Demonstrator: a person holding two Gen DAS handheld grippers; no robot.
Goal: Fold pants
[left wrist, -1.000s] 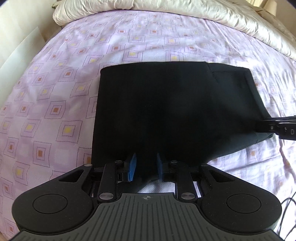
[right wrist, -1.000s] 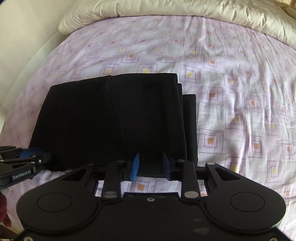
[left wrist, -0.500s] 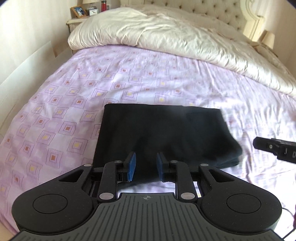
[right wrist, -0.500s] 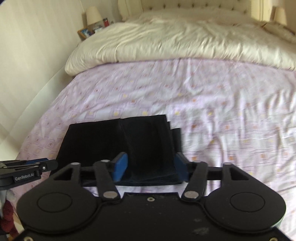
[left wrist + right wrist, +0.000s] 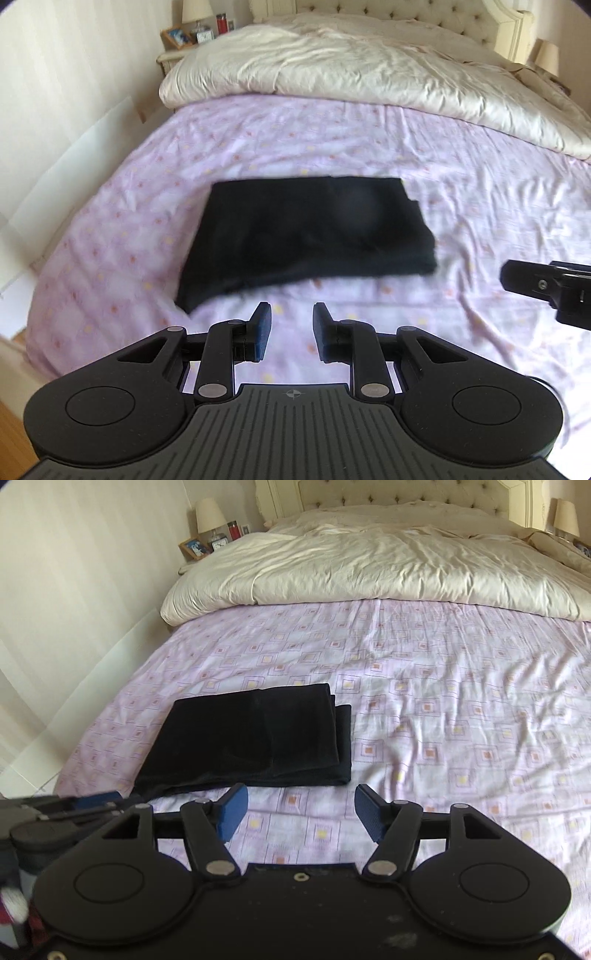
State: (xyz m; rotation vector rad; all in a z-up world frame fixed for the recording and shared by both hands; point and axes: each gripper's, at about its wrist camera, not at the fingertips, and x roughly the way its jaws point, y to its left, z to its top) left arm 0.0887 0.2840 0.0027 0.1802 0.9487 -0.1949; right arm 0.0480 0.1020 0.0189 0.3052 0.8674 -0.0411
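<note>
**Fold looks finished; both tongs clear of the pants**

Bed [image 5: 461, 701]: lilac sheet with square print, cream duvet [image 5: 369, 565] bunched at the far end, well beyond both tongs.

Pants [image 5: 255, 738]: black, folded into a compact rectangle, lying flat on the sheet just ahead of both tongs. From the right tongs they sit ahead and to the left; from the left tongs, ahead and roughly centred, slightly left. Long axis runs crosswise to the line the tongs point along, i.e. side to side across the bed. On the side towards the right tongs, stepped layer edges show, one lower layer sticking out past the top one. Which end holds the waistband: cannot tell, fabric too dark.

Left tongs [image 5: 290, 334]: jaws stand a narrow gap apart, nothing between them, only sheet visible in the gap. Not touching the pants.

Right tongs [image 5: 301, 812]: jaws opening, now wide apart, nothing between them. Near edge of the pants lies just beyond the tips, apart.

Judgement: final step, release and back off. Task near complete or complete. If anything remains, next move calls for squaring the protruding layer on the right-tongs side: a light nudge or pinch at that edge without dragging the stack.
</note>
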